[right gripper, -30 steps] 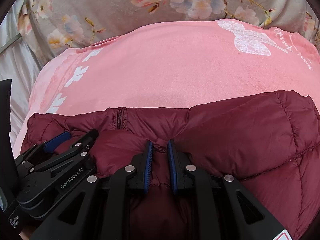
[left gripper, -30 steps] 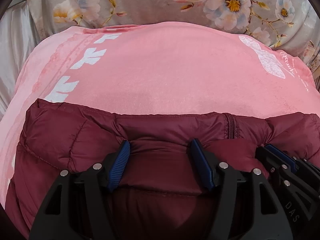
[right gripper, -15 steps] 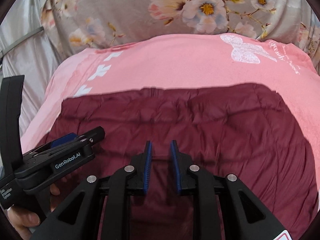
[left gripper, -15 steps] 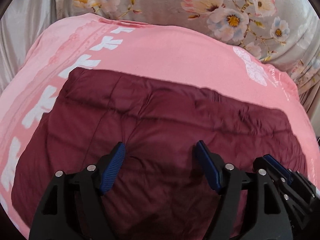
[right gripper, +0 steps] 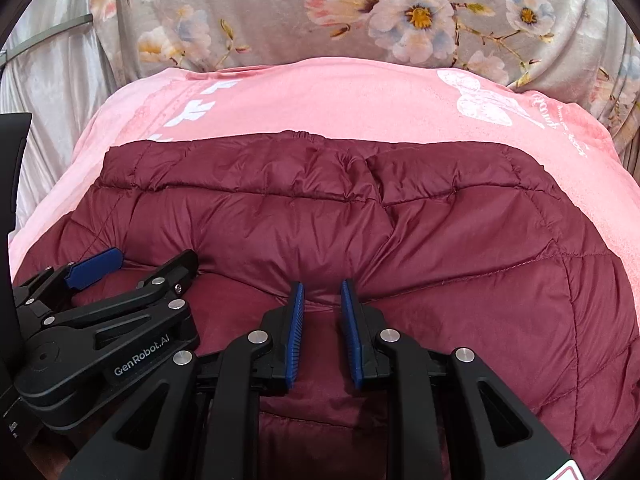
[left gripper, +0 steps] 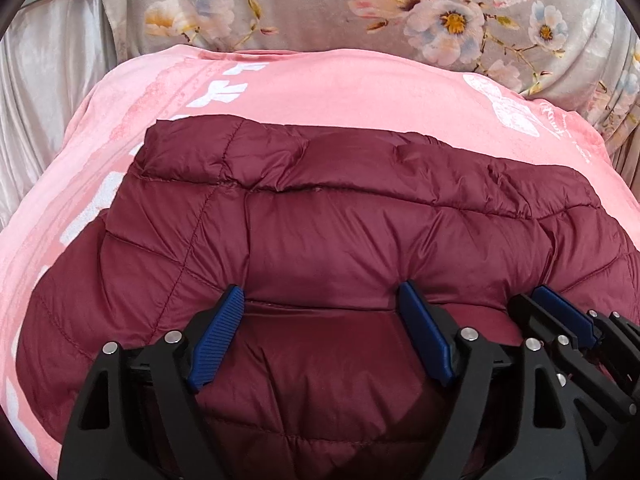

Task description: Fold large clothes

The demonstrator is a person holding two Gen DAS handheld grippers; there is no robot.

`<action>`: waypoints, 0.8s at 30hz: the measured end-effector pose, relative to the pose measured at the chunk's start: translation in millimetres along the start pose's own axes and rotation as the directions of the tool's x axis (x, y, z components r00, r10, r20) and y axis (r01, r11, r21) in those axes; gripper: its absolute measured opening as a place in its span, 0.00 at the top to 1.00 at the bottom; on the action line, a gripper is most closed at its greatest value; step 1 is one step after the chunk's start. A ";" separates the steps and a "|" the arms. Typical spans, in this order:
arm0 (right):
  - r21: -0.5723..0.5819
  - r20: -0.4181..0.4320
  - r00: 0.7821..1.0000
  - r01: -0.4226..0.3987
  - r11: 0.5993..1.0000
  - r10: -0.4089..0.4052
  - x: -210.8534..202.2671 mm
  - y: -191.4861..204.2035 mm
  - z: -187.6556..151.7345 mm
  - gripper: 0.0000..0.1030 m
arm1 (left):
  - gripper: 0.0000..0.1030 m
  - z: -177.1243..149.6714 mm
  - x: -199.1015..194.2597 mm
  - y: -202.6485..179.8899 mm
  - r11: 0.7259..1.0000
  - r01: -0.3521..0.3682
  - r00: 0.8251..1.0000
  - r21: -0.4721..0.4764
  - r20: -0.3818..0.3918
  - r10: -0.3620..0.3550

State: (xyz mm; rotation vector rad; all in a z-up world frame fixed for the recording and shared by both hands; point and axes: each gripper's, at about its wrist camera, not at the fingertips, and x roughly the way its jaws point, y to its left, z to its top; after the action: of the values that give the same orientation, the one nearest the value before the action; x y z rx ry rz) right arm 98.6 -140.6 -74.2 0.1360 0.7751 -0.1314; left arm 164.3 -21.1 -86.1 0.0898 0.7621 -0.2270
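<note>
A dark red quilted jacket (left gripper: 360, 232) lies folded on a pink blanket (left gripper: 340, 92), its near edge doubled over under both grippers. My left gripper (left gripper: 322, 292) has its jaws opening wide, with the jacket's near fold lying loose between the blue pads. In the right wrist view the same jacket (right gripper: 440, 240) fills the middle. My right gripper (right gripper: 322, 286) stands narrow, its pads pinching a bunched bit of the jacket's edge. The left gripper (right gripper: 148, 264) shows close by at the left, and the right gripper (left gripper: 536, 304) shows at the right of the left wrist view.
The pink blanket (right gripper: 340, 104) carries white prints and spreads beyond the jacket on all far sides. Behind it hangs a grey floral cloth (left gripper: 320, 8). Shiny grey fabric (left gripper: 52, 80) lies at the far left.
Both grippers have drawn back towards me, and more of the jacket's quilted top now shows laid flat on the blanket. The left jaws have spread wider; the right gap has barely changed.
</note>
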 end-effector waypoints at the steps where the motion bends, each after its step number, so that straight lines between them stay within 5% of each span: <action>1: -0.002 -0.001 1.000 0.002 1.000 -0.002 0.3 0.2 0.1 0.80 | 0.23 0.2 0.7 -0.7 1.000 0.000 1.000 0.003 -0.002 0.000; 20: 0.012 -0.011 1.000 -0.007 1.000 0.007 2.9 0.1 0.0 0.79 | 0.19 -1.9 6.5 -5.1 0.999 -0.021 1.000 0.024 -0.017 0.021; 24: 0.022 -0.003 1.000 -0.011 1.000 0.011 -2.1 -1.1 0.1 0.79 | 0.19 -2.7 -4.9 10.3 0.998 0.055 0.999 -0.042 0.001 -0.055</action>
State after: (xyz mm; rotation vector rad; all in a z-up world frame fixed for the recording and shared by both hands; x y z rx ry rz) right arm 97.0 -141.5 -72.6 0.1617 0.7765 -0.1297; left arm 161.5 -9.8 -84.6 0.0293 0.7697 -0.2629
